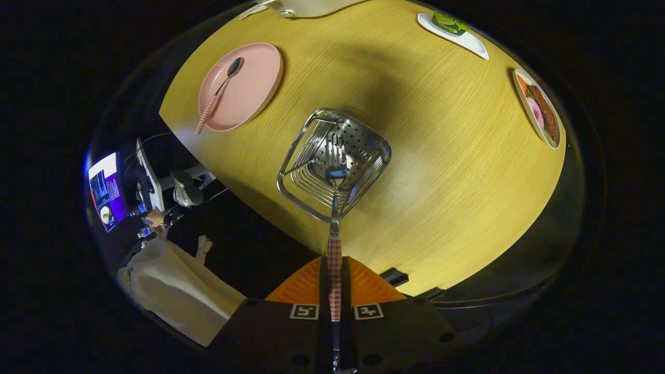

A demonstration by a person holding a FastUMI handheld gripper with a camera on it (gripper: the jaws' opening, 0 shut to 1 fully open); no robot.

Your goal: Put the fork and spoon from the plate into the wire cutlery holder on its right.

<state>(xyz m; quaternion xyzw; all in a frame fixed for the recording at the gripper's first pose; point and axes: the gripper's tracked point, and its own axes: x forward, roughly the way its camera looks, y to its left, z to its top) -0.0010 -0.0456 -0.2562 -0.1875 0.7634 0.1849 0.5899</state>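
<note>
Now steel fork w/ red-checked handle (335, 208) is being clamped by orange gripper (335, 283) over square wire cutlery holder (332, 161); handle end cut off, no legible writing.

Light: bright and warm on the wooden table (441, 171), coming from above.
Shadows: a broad soft dark patch on the table beyond the wire holder (334, 162).
Glare: highlights on the holder's perforated base and the fork (335, 171); the screen (106, 189) at middle left glows blue.
Distortion: strong fisheye; the table's edges curve, and the plates at upper right look stretched.
Focus: centre sharp, the rim softer and dim.
</note>
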